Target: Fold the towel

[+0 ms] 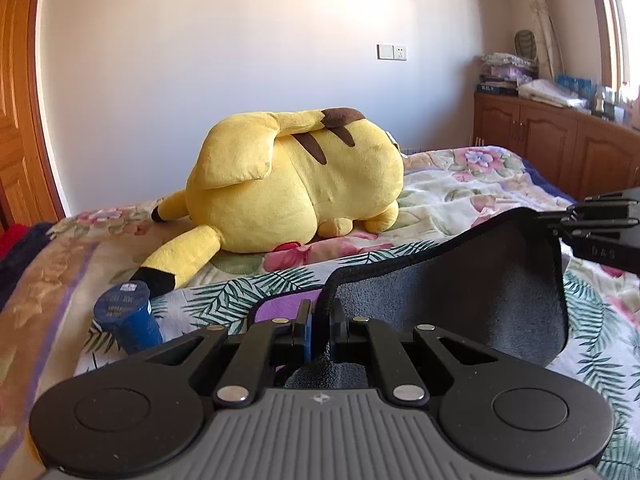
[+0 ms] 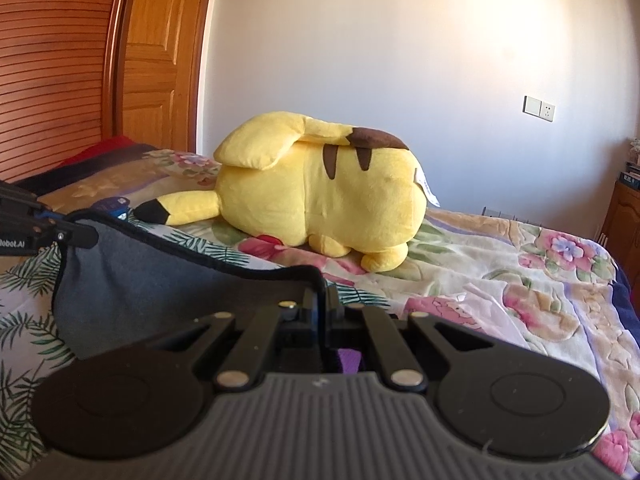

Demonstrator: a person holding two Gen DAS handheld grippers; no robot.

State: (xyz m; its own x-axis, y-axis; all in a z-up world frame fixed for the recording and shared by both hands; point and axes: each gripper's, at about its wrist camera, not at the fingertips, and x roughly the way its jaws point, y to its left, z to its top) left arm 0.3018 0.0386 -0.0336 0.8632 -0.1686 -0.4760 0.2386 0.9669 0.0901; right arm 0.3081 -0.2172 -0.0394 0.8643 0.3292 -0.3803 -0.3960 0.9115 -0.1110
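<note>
The towel (image 1: 480,288) is dark grey with a black hem and a purple side, and hangs stretched above the bed between both grippers. My left gripper (image 1: 320,316) is shut on one corner of it. My right gripper (image 2: 322,300) is shut on the other corner of the towel (image 2: 152,280). The right gripper also shows at the right edge of the left wrist view (image 1: 560,220), and the left gripper at the left edge of the right wrist view (image 2: 76,232). The towel's lower part sags onto the bed.
A big yellow plush toy (image 1: 296,184) lies on the flowered bedspread (image 1: 480,184) behind the towel. A blue cylinder (image 1: 128,316) stands at the left. A wooden wardrobe (image 2: 80,60) is at the left, a wooden cabinet (image 1: 552,140) at the right.
</note>
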